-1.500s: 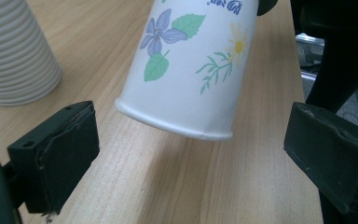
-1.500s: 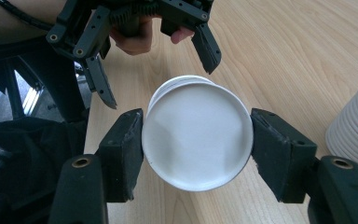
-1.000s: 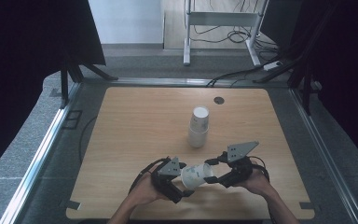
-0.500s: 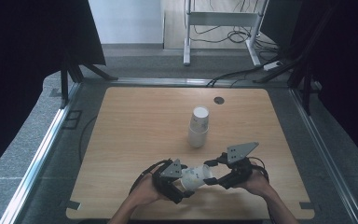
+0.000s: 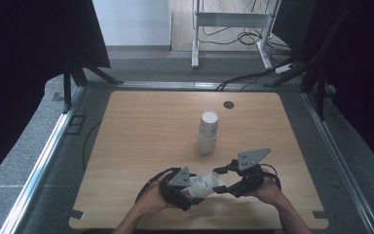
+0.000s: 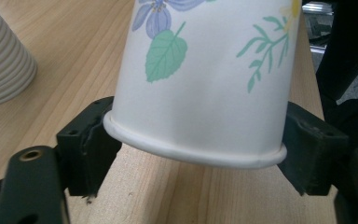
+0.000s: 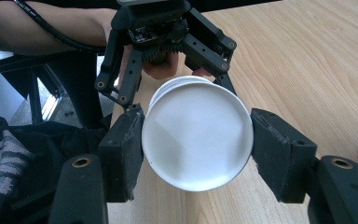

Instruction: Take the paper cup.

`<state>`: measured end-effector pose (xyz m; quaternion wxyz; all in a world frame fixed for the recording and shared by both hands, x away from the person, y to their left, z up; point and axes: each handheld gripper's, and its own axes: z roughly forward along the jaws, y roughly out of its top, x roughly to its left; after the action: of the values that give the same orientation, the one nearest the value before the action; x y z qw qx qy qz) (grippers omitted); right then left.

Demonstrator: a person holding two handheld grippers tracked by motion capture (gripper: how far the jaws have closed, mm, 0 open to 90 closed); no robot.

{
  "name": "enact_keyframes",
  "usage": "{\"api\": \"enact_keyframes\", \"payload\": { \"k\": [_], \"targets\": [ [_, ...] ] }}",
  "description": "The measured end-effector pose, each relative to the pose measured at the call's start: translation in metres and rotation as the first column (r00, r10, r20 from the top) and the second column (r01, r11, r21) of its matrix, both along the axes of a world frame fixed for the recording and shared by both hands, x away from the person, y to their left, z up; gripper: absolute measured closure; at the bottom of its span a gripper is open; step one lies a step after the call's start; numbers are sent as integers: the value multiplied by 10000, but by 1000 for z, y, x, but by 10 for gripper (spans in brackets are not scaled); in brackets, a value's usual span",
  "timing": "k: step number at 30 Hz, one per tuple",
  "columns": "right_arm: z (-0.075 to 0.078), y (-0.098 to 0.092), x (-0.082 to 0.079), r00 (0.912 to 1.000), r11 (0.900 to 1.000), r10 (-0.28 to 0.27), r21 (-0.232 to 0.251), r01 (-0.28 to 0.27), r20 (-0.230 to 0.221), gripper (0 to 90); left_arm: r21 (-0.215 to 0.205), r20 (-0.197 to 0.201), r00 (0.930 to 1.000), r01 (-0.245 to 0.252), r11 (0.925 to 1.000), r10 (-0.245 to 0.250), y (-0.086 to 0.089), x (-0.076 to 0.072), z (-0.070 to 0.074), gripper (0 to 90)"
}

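A white paper cup (image 5: pixel 205 183) with a flower print lies level above the table's front edge, held between both grippers. My right gripper (image 5: pixel 224 183) is shut on its base end; in the right gripper view the round bottom (image 7: pixel 198 140) faces the camera, with a pad touching it on each side. My left gripper (image 5: pixel 194 190) has just been closing on the cup's rim end. In the left gripper view both pads (image 6: pixel 93 140) touch the rolled rim of the cup (image 6: pixel 205 84). The left gripper (image 7: pixel 168 42) also shows behind the cup in the right gripper view.
A stack of white paper cups (image 5: pixel 208 132) stands upside down mid-table, just beyond the grippers; its ribbed side (image 6: pixel 2 56) shows at the left gripper view's upper left. A dark round hole (image 5: pixel 229 105) sits near the wooden table's (image 5: pixel 141 131) far edge.
The left gripper's jaws have drawn in around the cup's rim end. Both hands and the cup have stayed where they were.
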<state>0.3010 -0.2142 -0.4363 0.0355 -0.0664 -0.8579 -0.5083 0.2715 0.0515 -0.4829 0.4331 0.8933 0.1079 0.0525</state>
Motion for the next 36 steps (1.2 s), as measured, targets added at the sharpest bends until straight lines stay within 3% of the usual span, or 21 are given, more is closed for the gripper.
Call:
{"api": "enact_keyframes", "payload": {
  "k": [9, 25, 32, 36],
  "targets": [
    [0, 0, 1, 10000, 9997, -27, -237, 29, 57, 370, 166, 102, 9999, -61, 9998, 60, 1, 0, 1, 299],
    [2, 3, 0, 10000, 9987, -80, -509, 82, 49, 334, 364, -107, 9999, -109, 9993, 113, -1, 0, 6, 332],
    [5, 5, -2, 9996, 9953, -215, -938, 232, 185, 273, 750, -114, 9999, -62, 9972, 71, 0, 0, 11, 331],
    [8, 6, -3, 9990, 9893, -230, -1433, 284, 392, 230, 1017, -89, 9999, -76, 9948, 86, 1, 1, 15, 329]
  ]
}}
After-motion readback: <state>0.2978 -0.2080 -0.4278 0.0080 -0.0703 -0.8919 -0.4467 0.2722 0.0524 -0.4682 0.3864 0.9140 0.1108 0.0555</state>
